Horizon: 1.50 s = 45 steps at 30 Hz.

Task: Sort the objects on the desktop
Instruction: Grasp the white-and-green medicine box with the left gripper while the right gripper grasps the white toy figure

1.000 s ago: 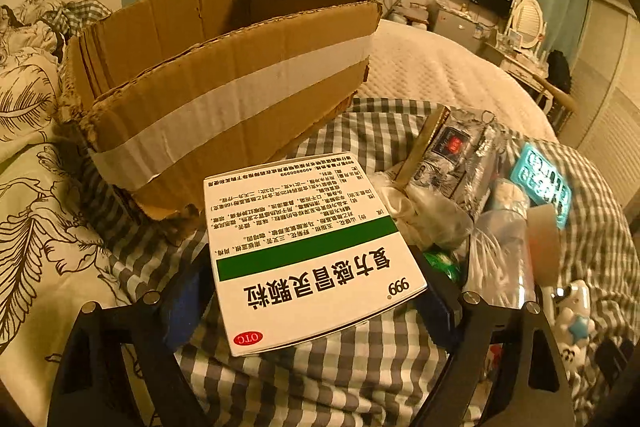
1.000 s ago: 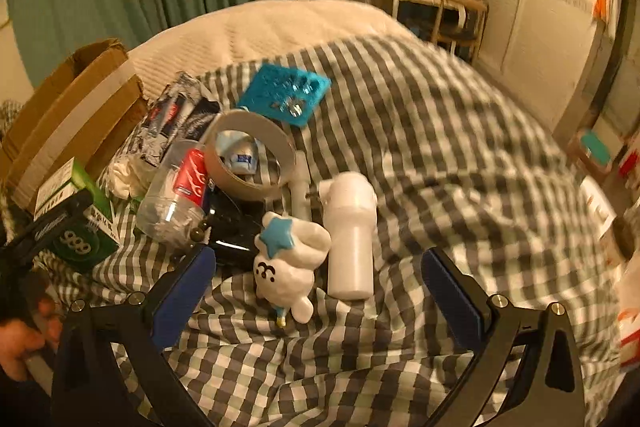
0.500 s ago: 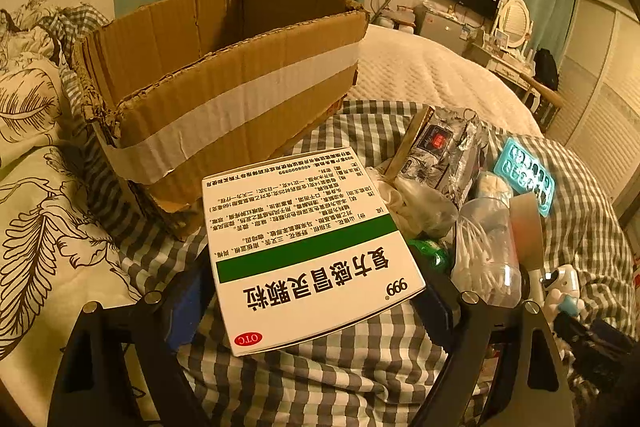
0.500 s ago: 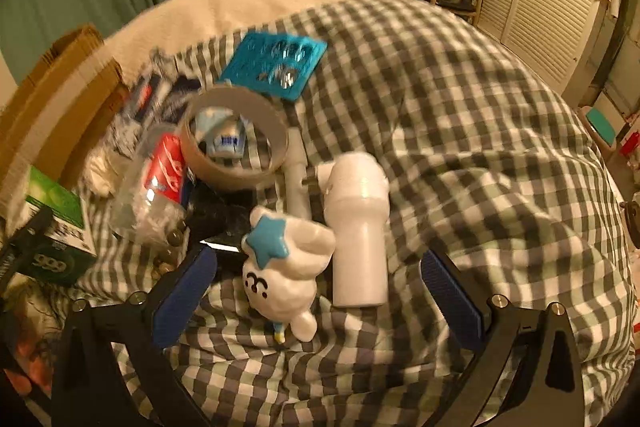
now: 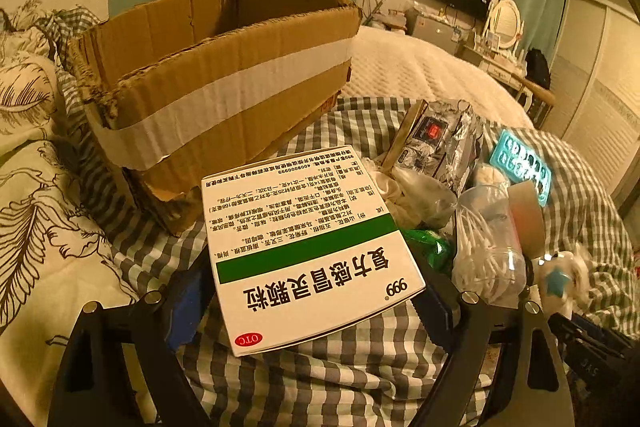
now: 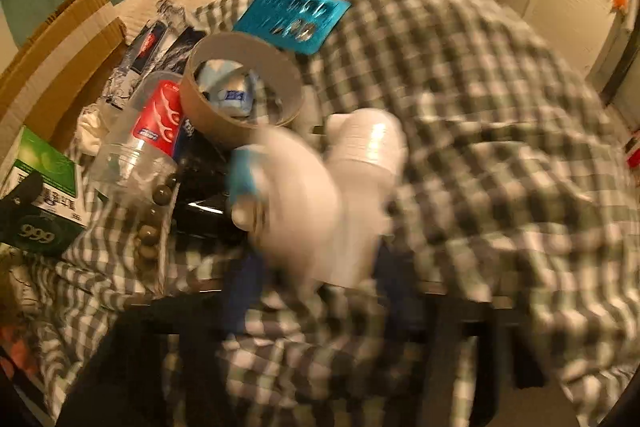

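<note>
My left gripper (image 5: 310, 303) is shut on a white and green medicine box (image 5: 308, 247) and holds it above the checked blanket, just in front of the open cardboard box (image 5: 216, 95). The medicine box also shows at the left edge of the right wrist view (image 6: 44, 195). My right gripper (image 6: 316, 279) is blurred by motion. Its blue pads stand narrowed around the white figurine with a blue star (image 6: 288, 195) and the white bottle (image 6: 364, 163). Whether they grip is unclear.
A tape roll (image 6: 240, 87), a clear jar of cotton swabs (image 5: 486, 247), a teal blister pack (image 6: 292, 19), foil packets (image 5: 440, 139) and a crumpled bag (image 5: 416, 195) lie heaped on the checked blanket (image 6: 480, 107). A leaf-print quilt (image 5: 36, 187) lies to the left.
My right gripper has dropped onto the white figurine and bottle and its pads have closed in from wide open. My left gripper has carried the medicine box a little closer to the cardboard box.
</note>
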{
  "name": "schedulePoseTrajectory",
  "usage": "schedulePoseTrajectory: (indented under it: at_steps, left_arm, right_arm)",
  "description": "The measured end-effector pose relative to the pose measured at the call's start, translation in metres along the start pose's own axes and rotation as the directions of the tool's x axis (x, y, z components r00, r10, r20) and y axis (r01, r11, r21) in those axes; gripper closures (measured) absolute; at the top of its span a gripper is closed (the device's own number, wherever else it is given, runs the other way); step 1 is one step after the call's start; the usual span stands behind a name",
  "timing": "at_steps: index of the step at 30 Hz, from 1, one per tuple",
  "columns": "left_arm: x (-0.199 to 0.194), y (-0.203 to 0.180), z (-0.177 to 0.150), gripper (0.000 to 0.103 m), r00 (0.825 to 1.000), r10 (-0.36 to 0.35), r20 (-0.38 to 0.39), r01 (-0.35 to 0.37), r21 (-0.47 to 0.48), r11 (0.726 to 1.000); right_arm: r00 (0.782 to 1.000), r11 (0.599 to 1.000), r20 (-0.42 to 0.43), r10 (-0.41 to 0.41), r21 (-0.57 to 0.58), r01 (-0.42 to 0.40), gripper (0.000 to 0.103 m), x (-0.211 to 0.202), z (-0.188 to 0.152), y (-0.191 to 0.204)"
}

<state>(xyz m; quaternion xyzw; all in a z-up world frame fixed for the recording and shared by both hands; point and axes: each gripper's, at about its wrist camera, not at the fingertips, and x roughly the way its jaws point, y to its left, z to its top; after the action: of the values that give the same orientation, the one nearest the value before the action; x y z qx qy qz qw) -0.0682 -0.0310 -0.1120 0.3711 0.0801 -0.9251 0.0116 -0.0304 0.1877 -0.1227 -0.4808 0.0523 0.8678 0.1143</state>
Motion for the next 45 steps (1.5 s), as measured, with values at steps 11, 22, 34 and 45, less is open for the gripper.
schedulePoseTrajectory:
  at_steps: [11,22,34,45]
  left_arm:
    - [0.0,0.007,-0.007,0.013,1.0,-0.019,0.0,0.019,-0.043,0.999]
    - [0.005,0.001,-0.008,0.013,1.0,-0.006,0.004,0.006,-0.005,1.0]
    - [-0.004,0.009,-0.008,0.014,0.999,-0.029,0.025,0.03,-0.041,0.999]
    - [-0.025,0.012,-0.004,0.014,0.996,-0.064,0.06,0.067,-0.042,0.997]
  right_arm:
    - [0.982,0.982,0.093,0.163,0.083,-0.171,0.023,-0.024,0.003,-0.016]
    - [0.981,0.97,0.091,0.171,0.16,-0.184,0.021,0.022,0.056,-0.014]
    - [0.974,0.978,0.154,0.165,0.104,-0.183,0.058,0.009,0.044,-0.01]
    - [0.957,0.969,0.194,0.214,0.083,-0.233,0.063,-0.022,0.023,-0.009]
